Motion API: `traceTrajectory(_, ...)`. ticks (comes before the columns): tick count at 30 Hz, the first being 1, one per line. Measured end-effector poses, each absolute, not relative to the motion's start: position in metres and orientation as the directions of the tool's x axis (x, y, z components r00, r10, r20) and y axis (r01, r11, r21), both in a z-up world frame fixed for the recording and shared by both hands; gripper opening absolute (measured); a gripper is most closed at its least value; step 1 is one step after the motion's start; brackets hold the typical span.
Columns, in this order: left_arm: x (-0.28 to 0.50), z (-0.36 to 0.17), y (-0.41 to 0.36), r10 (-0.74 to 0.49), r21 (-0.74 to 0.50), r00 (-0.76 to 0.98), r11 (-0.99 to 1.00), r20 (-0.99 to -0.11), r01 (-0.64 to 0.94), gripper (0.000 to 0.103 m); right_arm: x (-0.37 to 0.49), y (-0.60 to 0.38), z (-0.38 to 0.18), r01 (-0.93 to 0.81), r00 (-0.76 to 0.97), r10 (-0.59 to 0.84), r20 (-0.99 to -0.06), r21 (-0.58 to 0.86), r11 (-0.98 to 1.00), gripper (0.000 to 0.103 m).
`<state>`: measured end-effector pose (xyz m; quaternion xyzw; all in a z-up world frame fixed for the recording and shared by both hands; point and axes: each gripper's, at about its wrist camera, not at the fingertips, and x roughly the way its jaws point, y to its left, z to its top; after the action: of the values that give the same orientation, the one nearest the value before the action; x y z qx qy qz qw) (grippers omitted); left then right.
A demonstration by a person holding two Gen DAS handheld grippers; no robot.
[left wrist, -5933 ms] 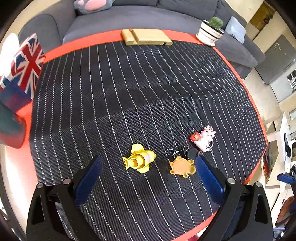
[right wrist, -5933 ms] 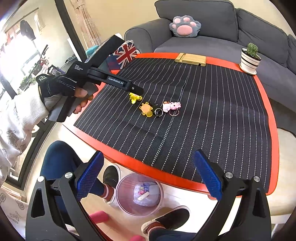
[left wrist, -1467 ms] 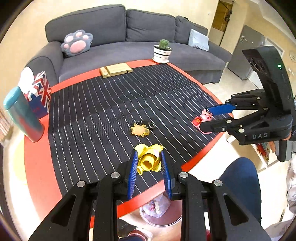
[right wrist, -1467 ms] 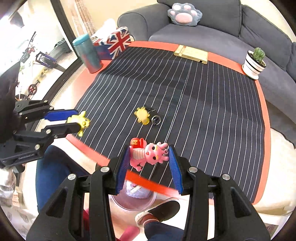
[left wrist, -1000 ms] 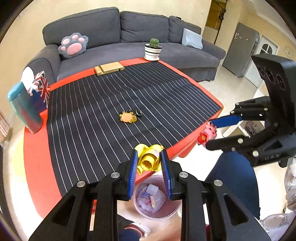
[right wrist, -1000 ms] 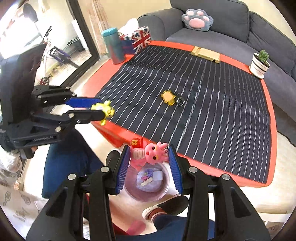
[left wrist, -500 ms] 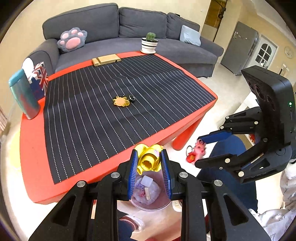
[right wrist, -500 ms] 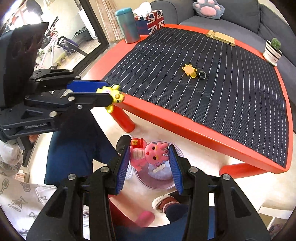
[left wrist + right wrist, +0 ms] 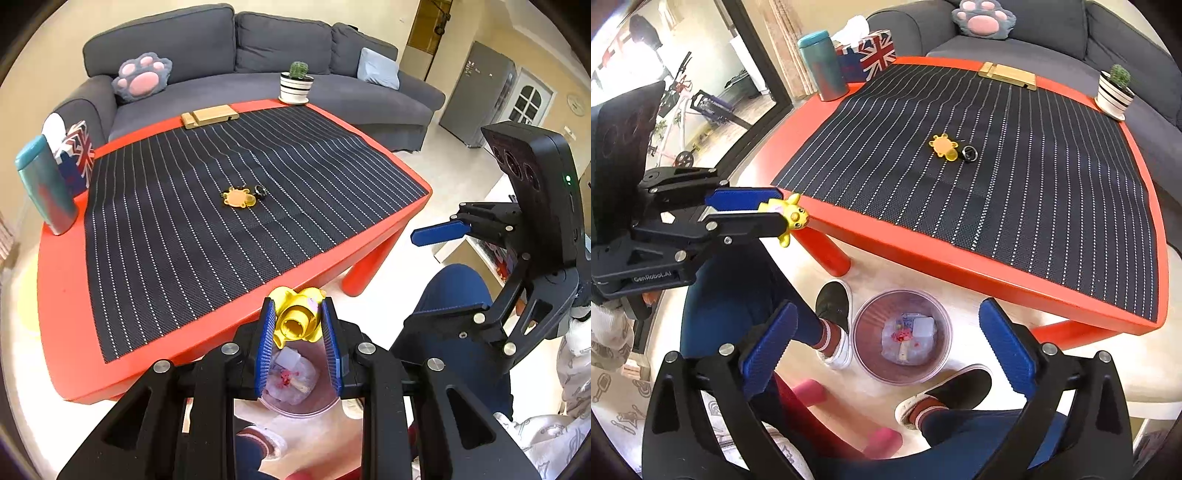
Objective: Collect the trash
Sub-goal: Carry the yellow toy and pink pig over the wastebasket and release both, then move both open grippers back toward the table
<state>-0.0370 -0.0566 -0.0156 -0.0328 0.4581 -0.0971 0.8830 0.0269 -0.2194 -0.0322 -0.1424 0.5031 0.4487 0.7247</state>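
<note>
My left gripper [image 9: 297,321] is shut on a yellow toy figure [image 9: 295,320] and holds it over the clear trash bin [image 9: 295,384] on the floor. It also shows in the right wrist view [image 9: 788,218], held off the table's corner. My right gripper [image 9: 882,339] is open and empty above the trash bin [image 9: 901,338], which holds scraps and pink bits. In the left wrist view the right gripper [image 9: 443,269] shows open at the right. An orange keychain [image 9: 238,196] with a black ring lies on the striped mat [image 9: 184,206]; it also shows in the right wrist view [image 9: 944,147].
The red table [image 9: 960,262] stands over the bin's far side. A teal tumbler [image 9: 822,66], a flag tissue box [image 9: 868,53], a wooden block [image 9: 1006,75] and a potted cactus [image 9: 1113,90] stand at its edges. The person's shoes [image 9: 833,306] flank the bin.
My right gripper has opened and the pink toy it held is gone from its jaws. My left gripper still holds the yellow toy and has moved further over the bin.
</note>
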Motion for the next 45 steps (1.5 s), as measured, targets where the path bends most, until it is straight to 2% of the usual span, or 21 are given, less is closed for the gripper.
traceTrajectory(31, -0.031, -0.024, -0.083, -0.236, -0.152, 0.522, 0.968, -0.82, 0.199, 0.027, 0.042, -0.257, -0.022, -0.74, 0.158, 0.531, -0.833, 0.256, 0.622, 0.098)
traceTrajectory(33, -0.03, -0.025, -0.082, -0.227, -0.148, 0.521, 0.971, -0.823, 0.19, 0.032, 0.043, -0.258, -0.022, -0.739, 0.16, 0.532, -0.832, 0.256, 0.623, 0.098)
traceTrajectory(34, -0.029, -0.026, -0.08, -0.221, -0.146, 0.524, 0.973, -0.823, 0.18, 0.054, 0.043, -0.258, -0.022, -0.738, 0.161, 0.532, -0.831, 0.256, 0.624, 0.098)
traceTrajectory(35, -0.029, -0.027, -0.078, -0.215, -0.145, 0.527, 0.974, -0.822, 0.173, 0.082, 0.043, -0.257, -0.022, -0.737, 0.162, 0.532, -0.831, 0.257, 0.626, 0.098)
traceTrajectory(36, -0.03, -0.027, -0.076, -0.217, -0.15, 0.533, 0.975, -0.818, 0.166, 0.089, 0.044, -0.257, -0.022, -0.736, 0.161, 0.532, -0.831, 0.258, 0.626, 0.098)
traceTrajectory(39, -0.03, -0.029, -0.073, -0.213, -0.153, 0.531, 0.976, -0.82, 0.155, 0.094, 0.044, -0.256, -0.023, -0.736, 0.16, 0.53, -0.833, 0.257, 0.626, 0.098)
traceTrajectory(45, -0.03, -0.03, -0.071, -0.21, -0.157, 0.532, 0.977, -0.821, 0.144, 0.095, 0.045, -0.254, -0.024, -0.737, 0.156, 0.527, -0.835, 0.257, 0.625, 0.099)
